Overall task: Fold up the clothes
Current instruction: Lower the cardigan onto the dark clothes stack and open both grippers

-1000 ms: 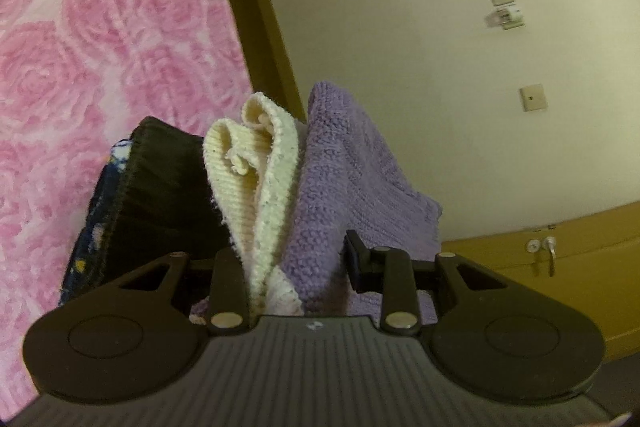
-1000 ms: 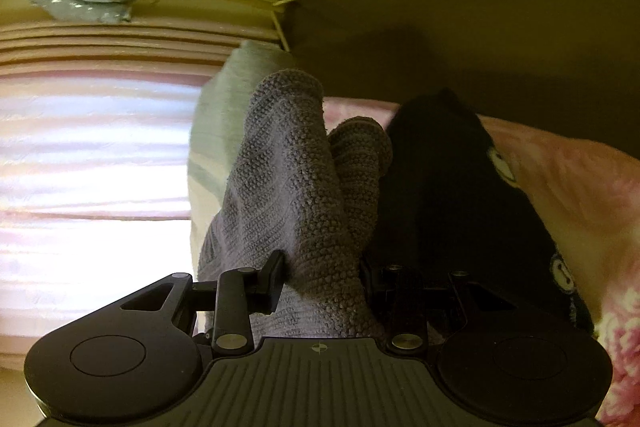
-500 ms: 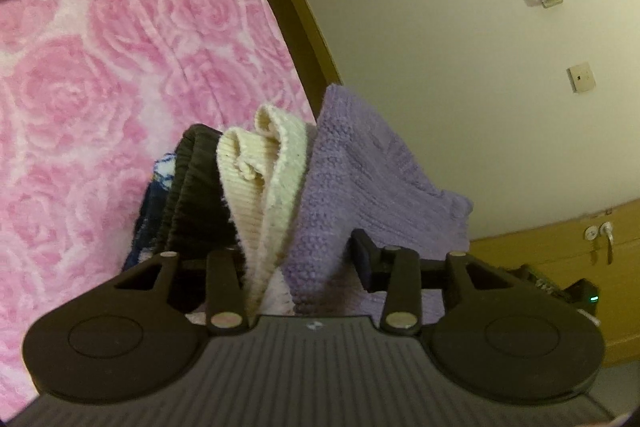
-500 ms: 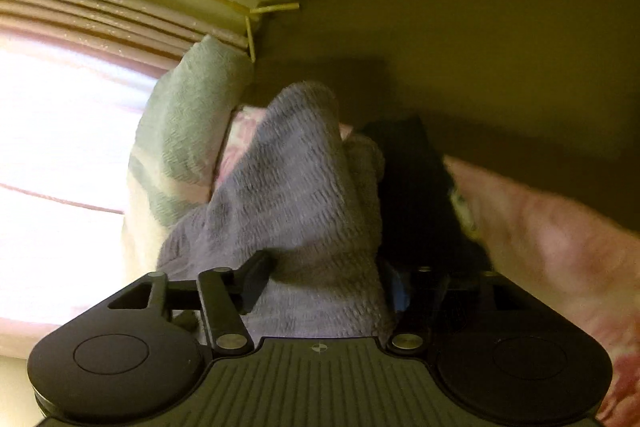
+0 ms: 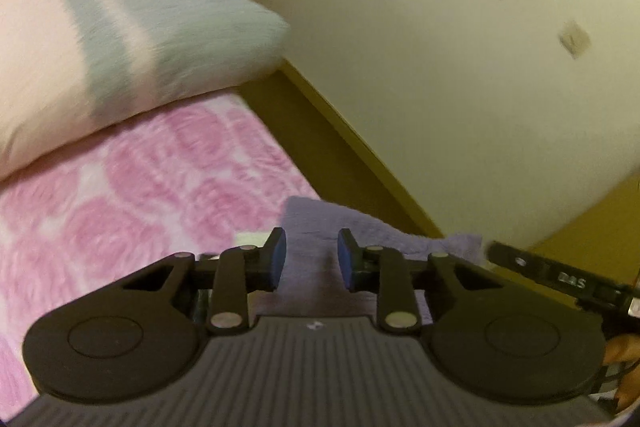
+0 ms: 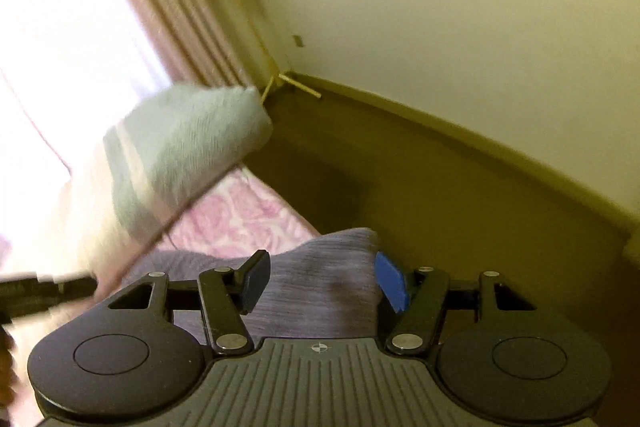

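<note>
Both hand-held grippers have let go of the purple knit, the left hand-held gripper narrowly parted and just closing, the right hand-held gripper wide open, leaving it on the bed at six o'clock, apparently folded.

Two wrist fisheyes, both tilted down over the bed's far corner.

Left wrist view looks along its fingers across the pink rose bedspread toward the striped pillow and cream wall. Right wrist view faces the same pillow from the other side, toward the curtain. Both sit close above the purple knit; each is motion-blurred.
</note>
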{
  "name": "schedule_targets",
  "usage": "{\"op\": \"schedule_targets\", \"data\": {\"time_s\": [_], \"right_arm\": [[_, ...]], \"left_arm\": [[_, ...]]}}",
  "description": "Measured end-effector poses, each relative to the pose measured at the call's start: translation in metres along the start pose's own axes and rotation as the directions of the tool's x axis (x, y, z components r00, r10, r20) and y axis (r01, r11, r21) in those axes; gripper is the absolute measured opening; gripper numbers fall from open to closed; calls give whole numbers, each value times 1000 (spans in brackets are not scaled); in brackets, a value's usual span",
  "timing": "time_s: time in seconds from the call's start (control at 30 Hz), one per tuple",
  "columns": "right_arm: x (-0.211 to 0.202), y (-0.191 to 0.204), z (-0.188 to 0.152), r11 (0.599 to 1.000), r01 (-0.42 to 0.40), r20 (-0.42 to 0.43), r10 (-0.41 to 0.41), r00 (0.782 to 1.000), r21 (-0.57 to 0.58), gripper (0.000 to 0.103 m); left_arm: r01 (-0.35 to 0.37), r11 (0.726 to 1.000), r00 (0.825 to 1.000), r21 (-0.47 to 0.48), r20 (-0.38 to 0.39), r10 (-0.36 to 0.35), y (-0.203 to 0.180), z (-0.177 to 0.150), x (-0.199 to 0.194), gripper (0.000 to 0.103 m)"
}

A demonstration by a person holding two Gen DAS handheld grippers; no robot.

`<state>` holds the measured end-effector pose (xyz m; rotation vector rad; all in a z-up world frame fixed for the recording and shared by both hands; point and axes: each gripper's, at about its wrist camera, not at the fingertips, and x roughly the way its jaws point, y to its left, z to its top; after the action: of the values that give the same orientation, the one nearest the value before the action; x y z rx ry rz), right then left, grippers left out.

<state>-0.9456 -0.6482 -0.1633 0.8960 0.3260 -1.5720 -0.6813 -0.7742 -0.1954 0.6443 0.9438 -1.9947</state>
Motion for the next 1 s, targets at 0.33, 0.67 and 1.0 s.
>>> {"op": "schedule_targets", "data": {"time_s": [0.33, 0.67, 1.0], "right_arm": [[73, 21, -39, 986, 92, -39, -98, 994, -137, 51], [60, 15, -32, 997, 40, -82, -45, 996, -65, 51], [-19, 35, -70, 995, -22, -88, 13, 996, -101, 51]], "left_arm": [[-67, 988, 997, 140, 33, 63, -1, -34, 65, 14], [-33, 997, 999, 76, 32, 30, 10, -31, 32, 10], [-100, 985, 995, 139, -8, 102, 5, -76, -34, 9]]}}
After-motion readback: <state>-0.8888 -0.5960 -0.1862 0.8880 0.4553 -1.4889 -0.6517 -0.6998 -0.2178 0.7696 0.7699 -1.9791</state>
